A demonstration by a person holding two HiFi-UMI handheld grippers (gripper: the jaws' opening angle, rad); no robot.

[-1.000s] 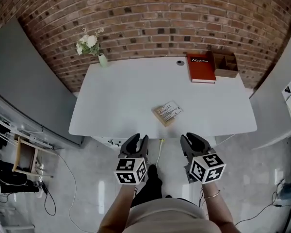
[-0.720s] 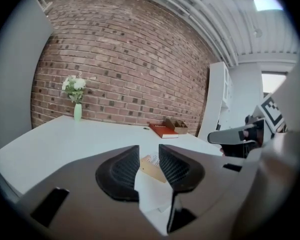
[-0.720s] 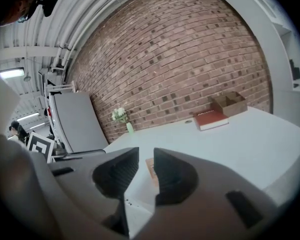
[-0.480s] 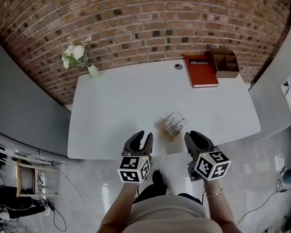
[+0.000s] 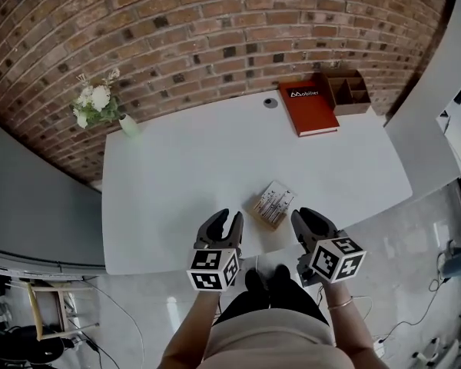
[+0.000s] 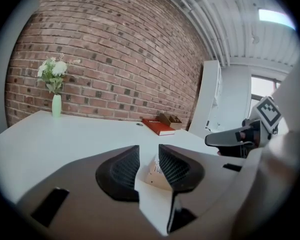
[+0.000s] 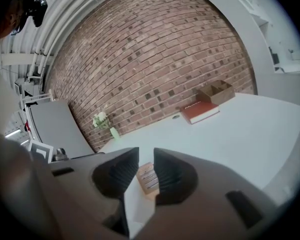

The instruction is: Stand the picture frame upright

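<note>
The picture frame (image 5: pixel 274 204) lies flat, light wood with a printed face, near the front edge of the white table (image 5: pixel 177 175). My left gripper (image 5: pixel 223 220) hovers over the table edge, just left of the frame and short of it, jaws open and empty. At the same distance on the frame's right, my right gripper (image 5: pixel 310 220) is also open and empty. Through the left jaws' gap, the left gripper view shows the frame (image 6: pixel 155 170). It appears the same way as the frame (image 7: pixel 147 179) in the right gripper view. Neither gripper touches it.
A red book (image 5: pixel 310 107) and a wooden organiser box (image 5: pixel 346 91) sit at the far right by the brick wall. A vase of white flowers (image 5: pixel 100 108) stands at the far left corner. A cable hole (image 5: pixel 270 103) is at the back. The person's legs are below the table edge.
The person has stepped toward the table. Both grippers have come forward from over the floor to the front edge, now flanking the frame. The jaws have kept the same gap.
</note>
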